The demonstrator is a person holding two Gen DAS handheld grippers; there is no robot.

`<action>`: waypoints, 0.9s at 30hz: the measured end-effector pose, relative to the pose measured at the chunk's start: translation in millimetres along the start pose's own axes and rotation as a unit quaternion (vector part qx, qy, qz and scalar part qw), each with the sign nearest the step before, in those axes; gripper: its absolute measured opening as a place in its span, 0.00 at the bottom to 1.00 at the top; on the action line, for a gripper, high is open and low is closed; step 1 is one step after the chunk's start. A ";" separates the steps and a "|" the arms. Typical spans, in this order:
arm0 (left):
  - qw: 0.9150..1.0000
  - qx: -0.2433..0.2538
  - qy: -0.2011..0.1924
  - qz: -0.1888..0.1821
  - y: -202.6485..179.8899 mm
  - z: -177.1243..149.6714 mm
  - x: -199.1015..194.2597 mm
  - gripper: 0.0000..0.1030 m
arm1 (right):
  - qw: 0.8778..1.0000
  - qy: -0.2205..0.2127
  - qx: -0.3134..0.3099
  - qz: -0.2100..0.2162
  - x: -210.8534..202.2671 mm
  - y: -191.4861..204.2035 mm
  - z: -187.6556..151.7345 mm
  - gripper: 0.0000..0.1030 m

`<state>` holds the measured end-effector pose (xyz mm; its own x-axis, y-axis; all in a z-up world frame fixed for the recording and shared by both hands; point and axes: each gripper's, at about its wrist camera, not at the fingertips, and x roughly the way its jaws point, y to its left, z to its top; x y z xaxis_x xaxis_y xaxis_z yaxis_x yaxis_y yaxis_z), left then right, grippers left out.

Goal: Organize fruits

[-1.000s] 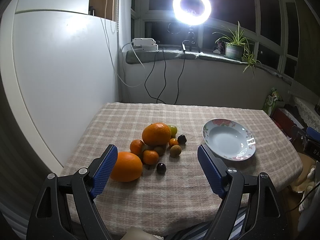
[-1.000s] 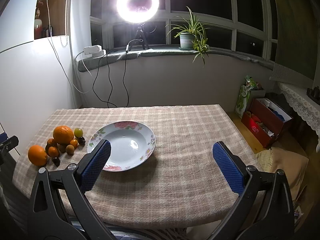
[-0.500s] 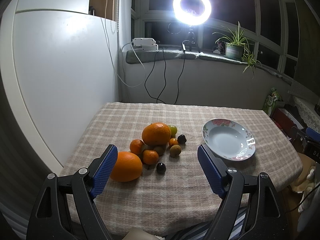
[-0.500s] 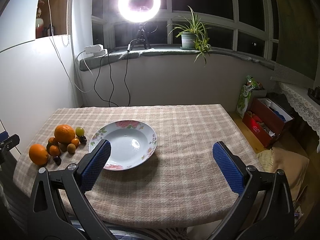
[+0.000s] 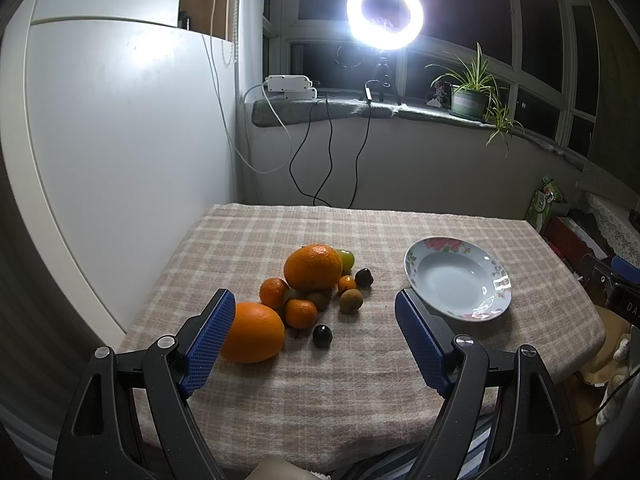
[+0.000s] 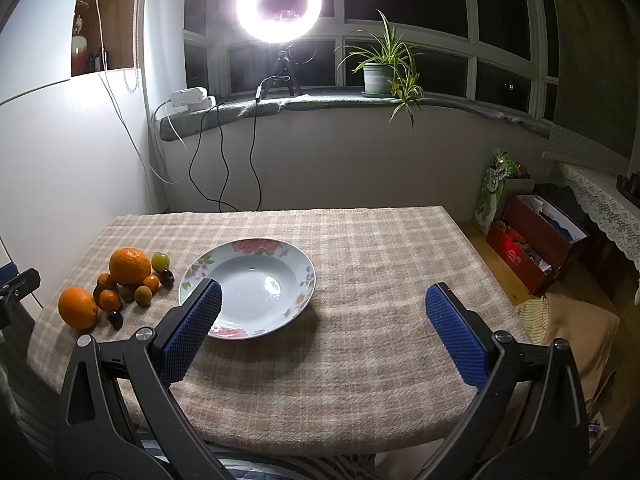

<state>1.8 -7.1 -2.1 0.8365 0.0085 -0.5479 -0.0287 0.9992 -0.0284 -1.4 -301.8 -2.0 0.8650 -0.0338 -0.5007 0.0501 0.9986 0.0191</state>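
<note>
Hovering with jaws apart and empty, the left tool (image 5: 310, 342) faces the fruits (image 5: 308, 288) heaped beside the empty plate (image 5: 458, 284); the right tool (image 6: 322, 320), equally agape, waits, so a first grasp likely comes next.

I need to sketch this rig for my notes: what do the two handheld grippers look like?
Both match: the left gripper and right gripper have black, angular arms with triangular cut-outs and silver screws, ending in blue fingers with a fine grid texture. No hands or sleeves show.

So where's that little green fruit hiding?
In the left wrist view the green fruit sits mid-table behind the big orange, touching its right side, left of the plate.
</note>
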 end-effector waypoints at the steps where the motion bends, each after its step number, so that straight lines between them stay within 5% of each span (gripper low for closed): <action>1: 1.000 0.000 0.000 0.000 -0.8 -0.5 0.1 0.80 | 1.000 0.000 0.000 0.000 0.1 -0.3 0.2 1.00; 27: 1.000 -0.003 0.004 -0.001 4.0 -5.6 4.8 0.80 | 1.000 0.012 -0.005 0.015 8.2 6.0 -3.8 1.00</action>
<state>2.6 -3.2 -9.5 0.8321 0.0060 -0.5546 -0.0298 0.9990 -0.0339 4.1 -296.0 -9.3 0.8539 -0.0033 -0.5204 0.0196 0.9995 0.0258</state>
